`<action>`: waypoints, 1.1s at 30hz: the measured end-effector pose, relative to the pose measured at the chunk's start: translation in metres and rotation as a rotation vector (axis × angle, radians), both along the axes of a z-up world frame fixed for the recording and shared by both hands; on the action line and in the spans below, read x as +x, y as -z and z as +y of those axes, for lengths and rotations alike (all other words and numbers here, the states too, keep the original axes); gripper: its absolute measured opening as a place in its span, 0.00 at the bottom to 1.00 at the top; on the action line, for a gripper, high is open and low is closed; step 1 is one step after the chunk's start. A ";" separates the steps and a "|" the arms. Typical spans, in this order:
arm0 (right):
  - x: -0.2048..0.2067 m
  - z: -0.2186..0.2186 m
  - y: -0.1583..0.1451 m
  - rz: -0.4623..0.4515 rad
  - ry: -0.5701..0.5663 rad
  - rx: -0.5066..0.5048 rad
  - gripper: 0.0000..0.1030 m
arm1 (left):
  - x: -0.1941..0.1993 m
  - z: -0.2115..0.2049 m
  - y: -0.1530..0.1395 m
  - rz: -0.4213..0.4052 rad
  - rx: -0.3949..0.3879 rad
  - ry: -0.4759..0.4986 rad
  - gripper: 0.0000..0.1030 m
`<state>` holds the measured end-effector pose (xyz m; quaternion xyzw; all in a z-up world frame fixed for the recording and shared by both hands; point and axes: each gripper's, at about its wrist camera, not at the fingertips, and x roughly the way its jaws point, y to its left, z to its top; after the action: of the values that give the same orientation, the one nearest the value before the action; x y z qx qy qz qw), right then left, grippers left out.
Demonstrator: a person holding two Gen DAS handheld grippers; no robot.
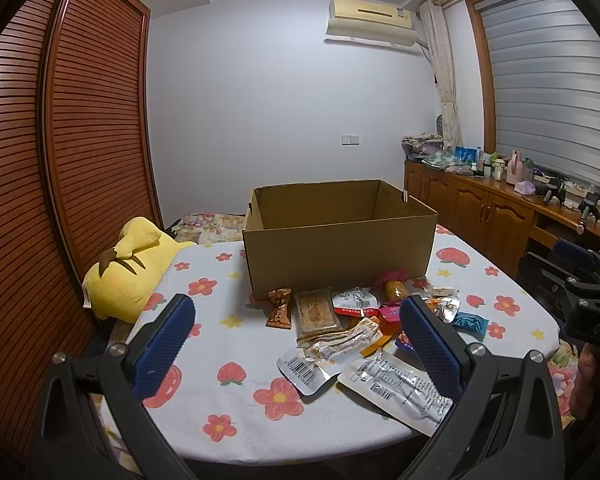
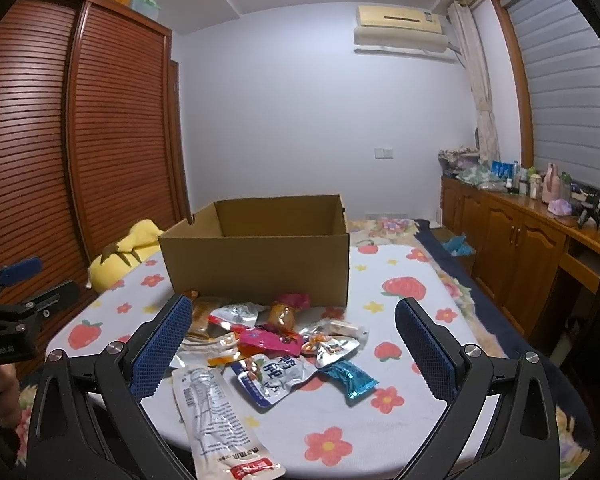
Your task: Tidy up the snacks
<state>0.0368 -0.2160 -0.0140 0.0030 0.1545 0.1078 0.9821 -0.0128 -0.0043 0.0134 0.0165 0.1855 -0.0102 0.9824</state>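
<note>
Both grippers, left gripper (image 1: 296,344) and right gripper (image 2: 294,344), are hovering spread wide and empty over the snacks (image 2: 276,344). The box (image 1: 340,240) is sitting open just behind the pile, likely waiting to receive them.

snacks (image 1: 352,320) before box (image 1: 336,252), on table (image 1: 236,412)

A round table (image 1: 204,412) covered in a white cloth printed with flowers and strawberries carried everything. An open cardboard box (image 1: 340,248) stood on it toward the back. Just in front of the box lay a loose pile of snack packets (image 2: 268,344), some overlapping, with a long clear packet (image 2: 220,416) nearest the front edge and a teal candy (image 2: 350,378) at the right.
</note>
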 end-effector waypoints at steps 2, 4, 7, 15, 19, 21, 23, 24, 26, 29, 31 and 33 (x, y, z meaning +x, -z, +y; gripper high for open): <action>0.001 0.000 0.000 0.001 0.001 -0.001 1.00 | 0.000 0.000 0.001 -0.002 0.000 0.001 1.00; 0.001 0.000 0.000 0.001 -0.001 0.001 1.00 | 0.000 0.000 0.001 -0.001 0.001 0.000 1.00; -0.001 0.000 0.000 0.000 0.000 0.002 1.00 | 0.000 0.000 0.001 0.001 0.002 0.000 1.00; -0.002 0.000 0.000 0.001 0.000 0.001 1.00 | -0.001 -0.001 0.003 0.003 0.002 -0.002 1.00; -0.001 0.000 0.000 0.001 0.001 0.000 1.00 | -0.001 -0.002 0.006 0.007 0.001 -0.001 1.00; -0.001 0.000 0.000 0.001 -0.001 0.001 1.00 | 0.000 -0.001 0.006 0.008 0.002 -0.001 1.00; -0.002 0.000 0.000 0.000 0.000 0.000 1.00 | 0.002 -0.001 0.008 0.010 0.002 0.000 1.00; -0.003 0.000 0.000 0.000 0.000 0.000 1.00 | 0.002 0.000 0.008 0.011 0.002 0.000 1.00; -0.003 0.000 0.000 0.001 0.000 0.001 1.00 | 0.002 0.000 0.009 0.012 -0.001 0.001 1.00; -0.003 0.000 0.000 0.001 0.000 0.001 1.00 | 0.002 0.001 0.010 0.017 0.000 -0.001 1.00; -0.003 0.000 0.000 0.000 0.000 0.000 1.00 | 0.003 0.001 0.010 0.018 0.000 0.000 1.00; -0.003 0.000 0.000 0.000 -0.001 0.000 1.00 | 0.003 0.001 0.010 0.018 0.000 -0.001 1.00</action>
<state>0.0341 -0.2163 -0.0138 0.0030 0.1543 0.1081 0.9821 -0.0099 -0.0035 0.0034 0.0161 0.1943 -0.0099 0.9808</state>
